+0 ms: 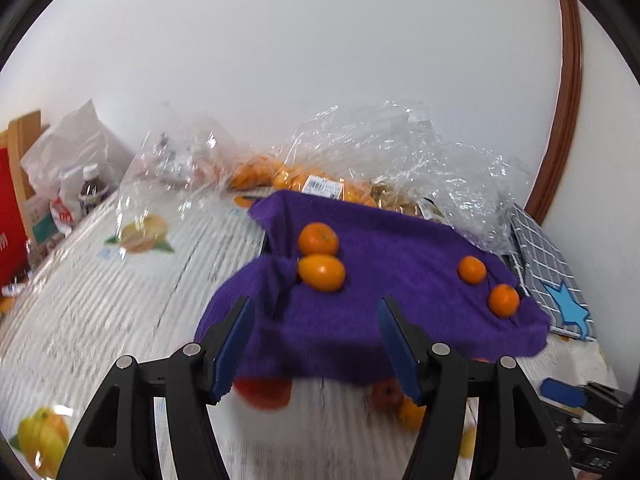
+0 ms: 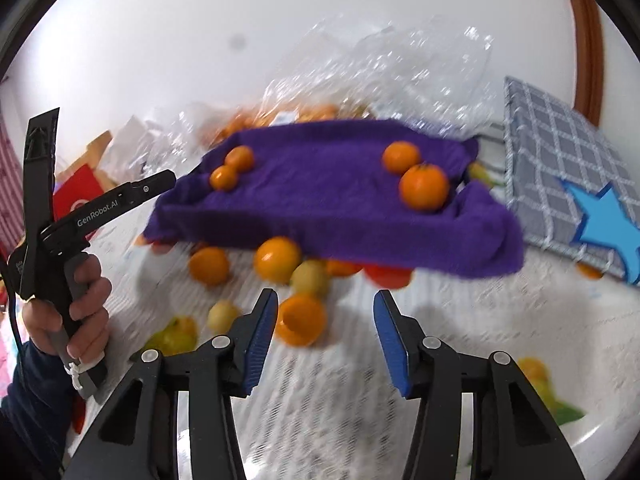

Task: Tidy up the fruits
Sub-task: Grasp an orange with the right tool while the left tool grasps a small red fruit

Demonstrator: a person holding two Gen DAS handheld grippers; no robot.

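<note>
The left gripper gapes empty, oranges on the purple cloth at twelve o'clock; the right gripper gapes empty, a loose orange at eleven.

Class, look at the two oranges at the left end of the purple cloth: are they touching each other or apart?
Touching. In the left wrist view the upper orange sits directly against the lower orange on the purple cloth, with no cloth showing between them.
</note>
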